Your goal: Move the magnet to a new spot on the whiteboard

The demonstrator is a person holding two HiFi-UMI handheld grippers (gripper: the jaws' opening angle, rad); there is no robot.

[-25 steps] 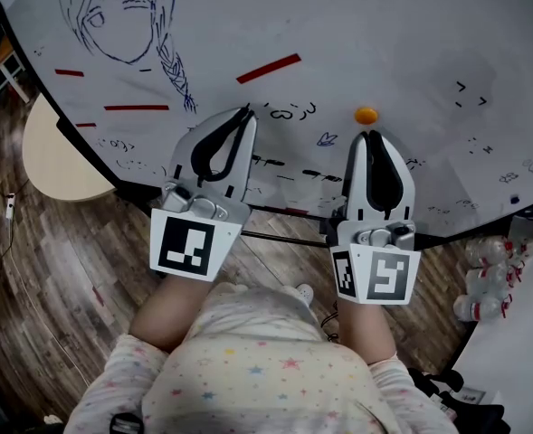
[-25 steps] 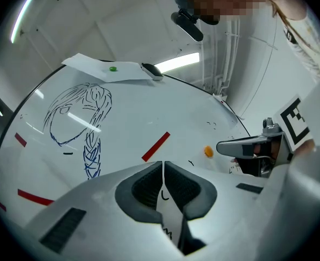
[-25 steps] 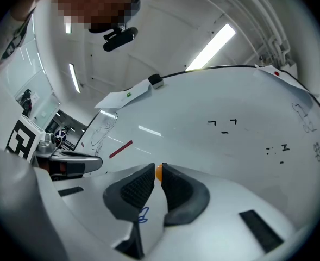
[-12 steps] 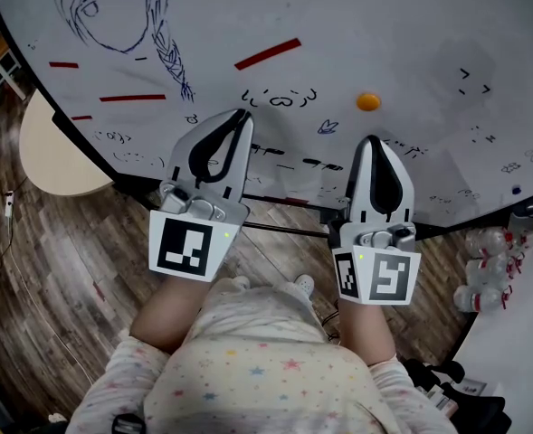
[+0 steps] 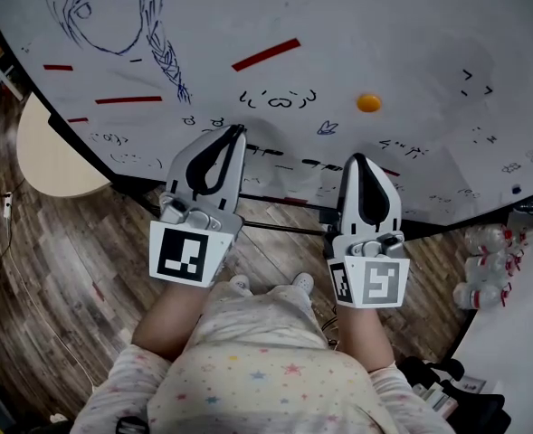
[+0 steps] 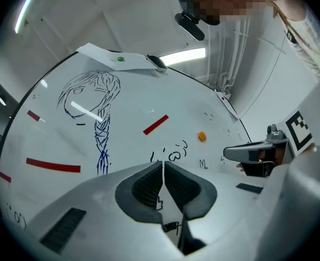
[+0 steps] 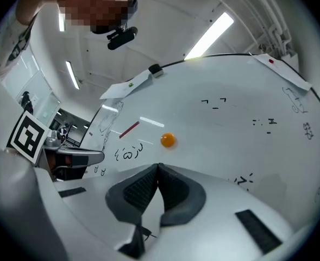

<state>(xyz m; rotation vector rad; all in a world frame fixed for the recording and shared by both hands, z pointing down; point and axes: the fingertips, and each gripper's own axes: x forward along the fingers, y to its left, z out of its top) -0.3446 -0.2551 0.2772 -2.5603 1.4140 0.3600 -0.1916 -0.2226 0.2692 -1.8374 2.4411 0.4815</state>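
Both tools are up in front of the whiteboard (image 5: 402, 25), and neither has anything in it: the left tool (image 5: 239, 130) is clenched tight, pads together on nothing, and the right tool (image 5: 356, 158) is clenched just the same, empty. The magnet (image 5: 367, 103), a small orange disc, sits on the board ahead of the right tool's tip and clear of it, no contact. To the magnet's left there's a little black doodle face (image 5: 280, 98), and up-left of that a slanted red bar (image 5: 266, 54). Far left, a blue marker drawing of a long-braided figure (image 5: 121, 16), with short red strokes (image 5: 128, 99) beside and below it. As for writing, it's slim pickings: small black scribbles (image 5: 474, 80) dot the board's right side and lower edge, none of them readable as words. Each tool carries a cube with black-and-white square markers (image 5: 186, 253), pattern only, no text. Below, star-print sleeves (image 5: 248, 373) and a wood-plank floor (image 5: 58, 269).
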